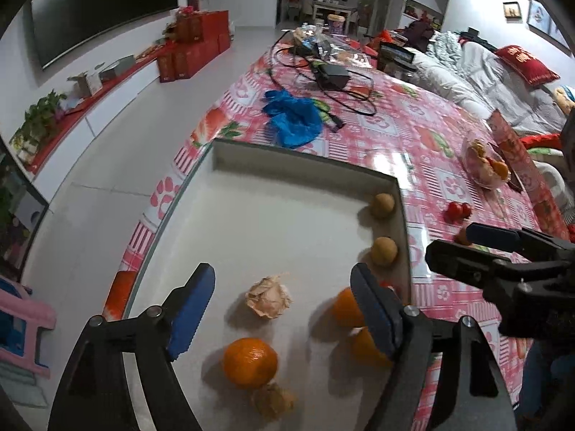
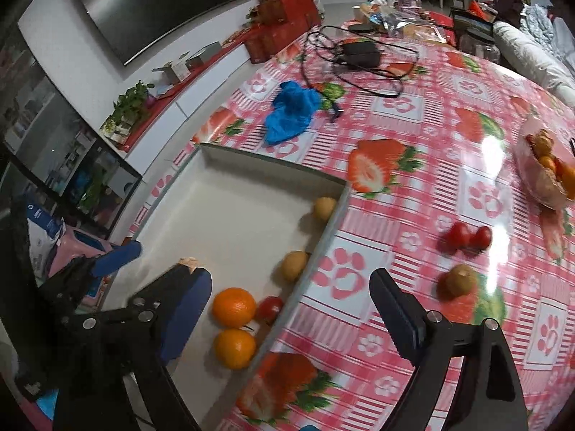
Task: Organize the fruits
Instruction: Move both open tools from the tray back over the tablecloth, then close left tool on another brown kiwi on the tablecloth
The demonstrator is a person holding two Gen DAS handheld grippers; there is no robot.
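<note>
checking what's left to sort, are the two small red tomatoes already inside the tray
No, the two red tomatoes lie on the tablecloth, outside the tray.

Blue bag (image 1: 293,118), black cables (image 1: 323,72).

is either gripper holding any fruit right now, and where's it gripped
Nothing is held. The left gripper and right gripper both stand open with no fruit between their pads.

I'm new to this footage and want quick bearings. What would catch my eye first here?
The loud pink strawberry-print tablecloth fills the view. A shallow white tray at its near left edge holds oranges, small brown fruits and papery husked ones. Two red tomatoes lie loose on the cloth right of the tray, and a crumpled blue bag lies beyond it.
</note>
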